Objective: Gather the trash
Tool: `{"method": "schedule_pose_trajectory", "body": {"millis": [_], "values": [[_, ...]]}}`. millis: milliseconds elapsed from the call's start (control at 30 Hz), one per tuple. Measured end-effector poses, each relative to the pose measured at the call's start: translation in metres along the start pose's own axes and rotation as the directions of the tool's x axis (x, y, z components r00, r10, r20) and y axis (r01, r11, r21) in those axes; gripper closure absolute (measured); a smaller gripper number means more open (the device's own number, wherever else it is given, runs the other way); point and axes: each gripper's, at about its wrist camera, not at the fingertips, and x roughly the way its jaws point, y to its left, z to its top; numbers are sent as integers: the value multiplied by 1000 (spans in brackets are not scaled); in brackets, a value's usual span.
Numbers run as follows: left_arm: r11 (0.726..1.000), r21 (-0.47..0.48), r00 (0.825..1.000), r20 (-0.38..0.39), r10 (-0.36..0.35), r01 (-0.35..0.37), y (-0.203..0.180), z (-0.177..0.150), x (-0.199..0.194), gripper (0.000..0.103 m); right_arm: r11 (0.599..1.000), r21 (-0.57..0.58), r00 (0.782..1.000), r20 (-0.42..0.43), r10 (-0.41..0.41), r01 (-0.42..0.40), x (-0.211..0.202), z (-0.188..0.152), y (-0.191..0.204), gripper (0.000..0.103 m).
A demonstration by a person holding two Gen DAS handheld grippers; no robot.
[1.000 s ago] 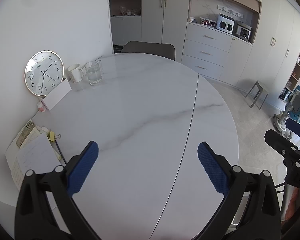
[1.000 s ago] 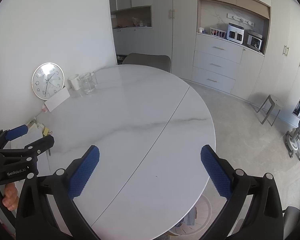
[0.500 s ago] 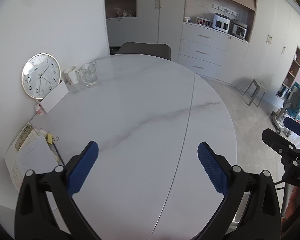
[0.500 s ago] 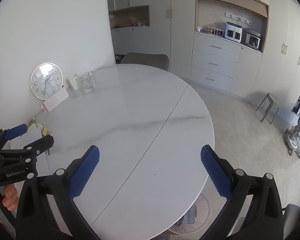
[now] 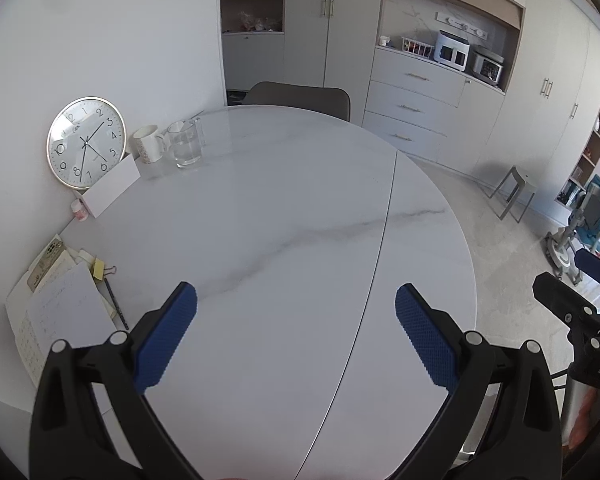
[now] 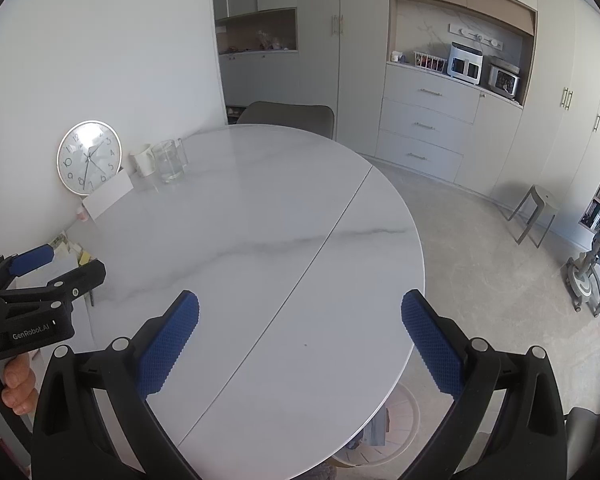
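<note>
Round white marble table [image 5: 284,216] fills both views, seam down the middle. No obvious trash on top; papers [image 5: 60,312] stacked at left edge, a white basket [image 6: 384,420] on the floor under near rim. Left gripper [image 5: 296,300] and right gripper [image 6: 300,308] both spread wide, empty. Left body reads "GenRobot.AI". Clock [image 5: 86,148], mug [image 5: 150,144], glass pitcher [image 5: 185,148] by the wall.

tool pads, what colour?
Blue, with a textured grip, on black arms. Clearest in the left wrist view: left tool pads.
</note>
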Motion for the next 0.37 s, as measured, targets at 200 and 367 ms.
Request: {"method": "schedule_pose_trajectory", "body": {"millis": [200, 367], "values": [[1000, 0, 1000, -3, -5, 5, 0, 2, 0, 8, 1000, 1, 1000, 2, -2, 2, 1, 0, 2, 2], [1000, 5, 1000, -2, -19, 19, -1, 1, 1, 8, 1000, 1, 1000, -8, 0, 0, 2, -1, 1, 2]]}}
